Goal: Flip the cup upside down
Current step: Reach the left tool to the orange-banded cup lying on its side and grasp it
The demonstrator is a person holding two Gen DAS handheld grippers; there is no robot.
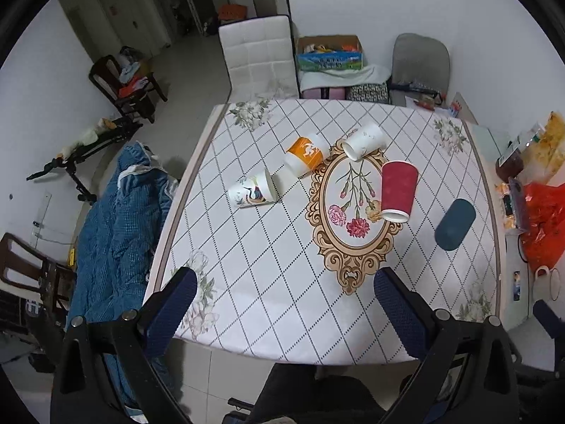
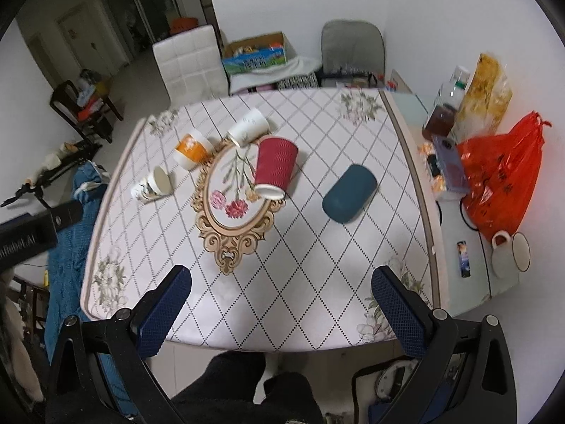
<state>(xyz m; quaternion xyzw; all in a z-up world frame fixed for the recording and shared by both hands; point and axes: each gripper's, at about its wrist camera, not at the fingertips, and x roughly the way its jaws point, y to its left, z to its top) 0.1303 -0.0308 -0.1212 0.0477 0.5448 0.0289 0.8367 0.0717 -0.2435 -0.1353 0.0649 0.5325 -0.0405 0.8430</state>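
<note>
Several cups lie on their sides on the table (image 1: 268, 282). A red ribbed cup (image 1: 398, 189) (image 2: 274, 167) lies with its mouth toward me. A dark teal cup (image 1: 455, 224) (image 2: 349, 194) lies to its right. A white cup (image 1: 364, 140) (image 2: 247, 128), an orange and white cup (image 1: 306, 156) (image 2: 192, 150) and a bird-print cup (image 1: 252, 190) (image 2: 152, 184) lie farther left. My left gripper (image 1: 285, 282) and right gripper (image 2: 281, 282) are open and empty, high above the table's near edge.
A red plastic bag (image 2: 501, 180), a bottle (image 2: 445, 107), a snack bag (image 2: 485, 93) and a white mug (image 2: 508, 252) crowd the side surface at right. Chairs (image 1: 259, 54) stand behind the table. A blue quilt (image 1: 120, 233) hangs at left.
</note>
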